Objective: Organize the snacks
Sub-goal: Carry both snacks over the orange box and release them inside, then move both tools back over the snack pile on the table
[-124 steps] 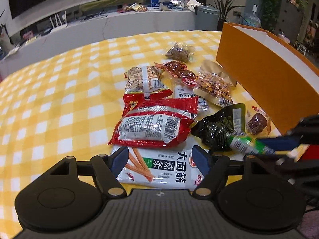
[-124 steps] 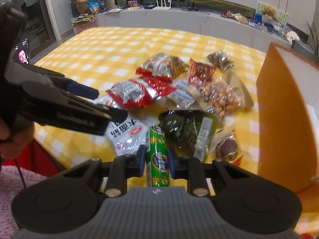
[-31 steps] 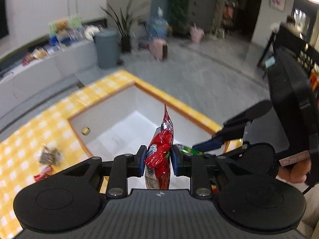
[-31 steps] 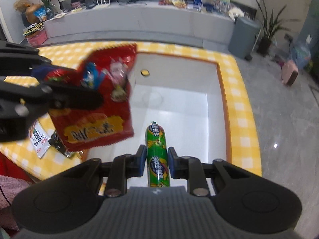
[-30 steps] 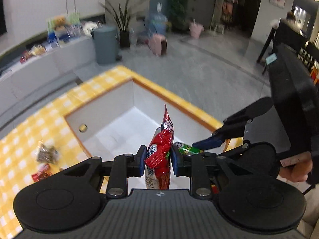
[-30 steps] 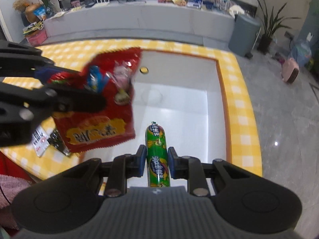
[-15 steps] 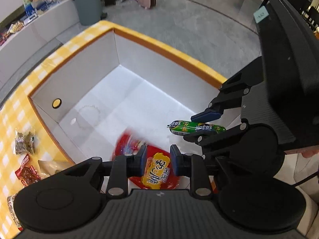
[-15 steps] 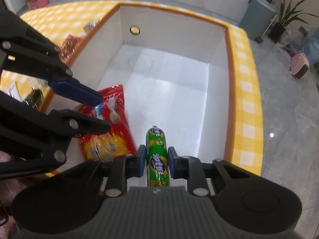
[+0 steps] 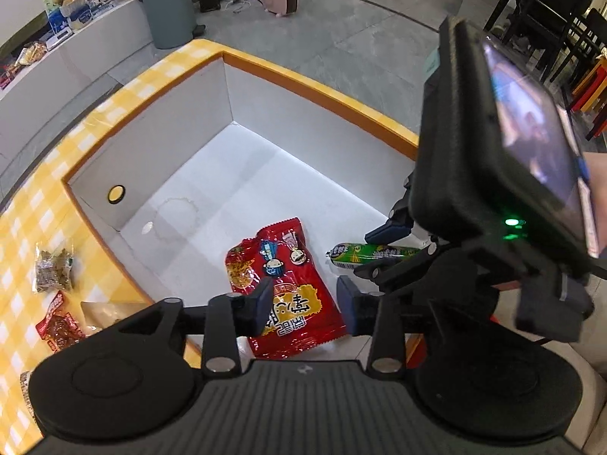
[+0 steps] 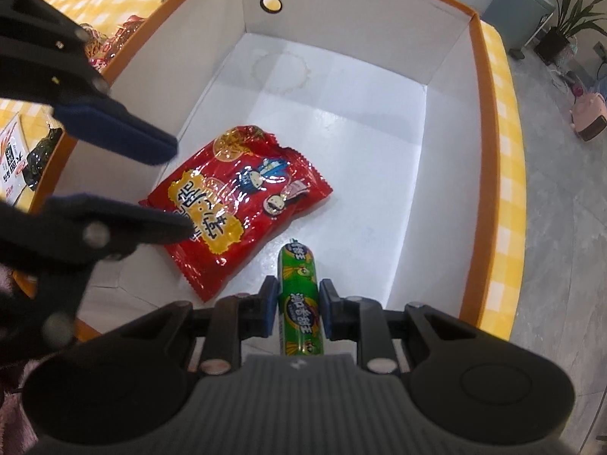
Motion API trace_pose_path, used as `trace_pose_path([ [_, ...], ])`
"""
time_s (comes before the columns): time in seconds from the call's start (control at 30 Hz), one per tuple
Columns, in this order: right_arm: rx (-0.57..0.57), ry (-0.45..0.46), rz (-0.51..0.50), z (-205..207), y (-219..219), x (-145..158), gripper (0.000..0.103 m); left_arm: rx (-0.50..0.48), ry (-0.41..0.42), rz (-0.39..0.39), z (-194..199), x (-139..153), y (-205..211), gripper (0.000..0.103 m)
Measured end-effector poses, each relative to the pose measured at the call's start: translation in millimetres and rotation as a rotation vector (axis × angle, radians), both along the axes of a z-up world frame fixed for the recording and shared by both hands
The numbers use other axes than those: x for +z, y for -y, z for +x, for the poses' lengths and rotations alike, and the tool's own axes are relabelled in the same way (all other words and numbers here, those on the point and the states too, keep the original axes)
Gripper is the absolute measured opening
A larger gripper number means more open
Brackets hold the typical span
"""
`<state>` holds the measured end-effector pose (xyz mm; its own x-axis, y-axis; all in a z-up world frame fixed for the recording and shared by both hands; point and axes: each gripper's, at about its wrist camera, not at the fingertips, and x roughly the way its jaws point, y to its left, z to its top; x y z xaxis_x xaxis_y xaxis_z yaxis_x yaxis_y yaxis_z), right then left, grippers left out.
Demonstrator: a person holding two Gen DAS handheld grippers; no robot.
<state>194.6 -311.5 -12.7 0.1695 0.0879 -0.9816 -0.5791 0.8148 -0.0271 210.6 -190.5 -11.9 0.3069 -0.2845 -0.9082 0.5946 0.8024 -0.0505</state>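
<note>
A red snack bag [image 9: 280, 265] [image 10: 242, 204] lies flat on the white floor of the orange-rimmed box [image 9: 170, 140] [image 10: 447, 151]. My left gripper [image 9: 305, 303] [image 10: 174, 187] hovers above the bag; its jaws are opening, with nothing pressed between them. My right gripper [image 10: 297, 303] [image 9: 370, 252] is shut on a green sausage stick [image 10: 299, 288] [image 9: 364, 252]. It holds the stick over the box floor, just right of the bag. The stick points away from the right wrist camera.
Loose snack packets [image 9: 53, 265] [image 9: 60, 326] lie on the yellow checked tablecloth [image 9: 22, 227] left of the box. More packets [image 10: 15, 159] show past the box's left wall. A grey bin [image 9: 167, 11] and grey floor lie beyond the table.
The left gripper has let go of the red bag, which dropped onto the box floor. Both grippers have sunk toward the box. The right still holds the sausage stick.
</note>
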Motion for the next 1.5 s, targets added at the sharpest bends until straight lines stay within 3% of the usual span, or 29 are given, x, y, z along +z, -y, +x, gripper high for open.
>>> trace_pose_path([
  [0.1,-0.004,-0.002,-0.003,1,-1,2,0.022,-0.003,0.013,0.008,-3,4,-3,0.054],
  [0.23,-0.016,0.019,-0.002,2,-1,8,0.038,0.000,0.028,0.009,-8,10,-9,0.054],
  [0.73,-0.106,0.148,0.074,-24,5,50,0.047,0.043,0.116,-0.063,-44,45,-46,0.057],
  [1.13,-0.173,0.437,0.268,-80,-28,92,0.048,0.178,0.281,-0.179,-93,59,-110,0.059],
  [1.27,-0.174,0.527,0.342,-100,-45,96,0.062,0.249,0.355,-0.195,-110,58,-135,0.061],
  [1.5,-0.175,0.574,0.408,-126,-81,88,0.063,0.353,0.382,-0.200,-130,43,-174,0.066],
])
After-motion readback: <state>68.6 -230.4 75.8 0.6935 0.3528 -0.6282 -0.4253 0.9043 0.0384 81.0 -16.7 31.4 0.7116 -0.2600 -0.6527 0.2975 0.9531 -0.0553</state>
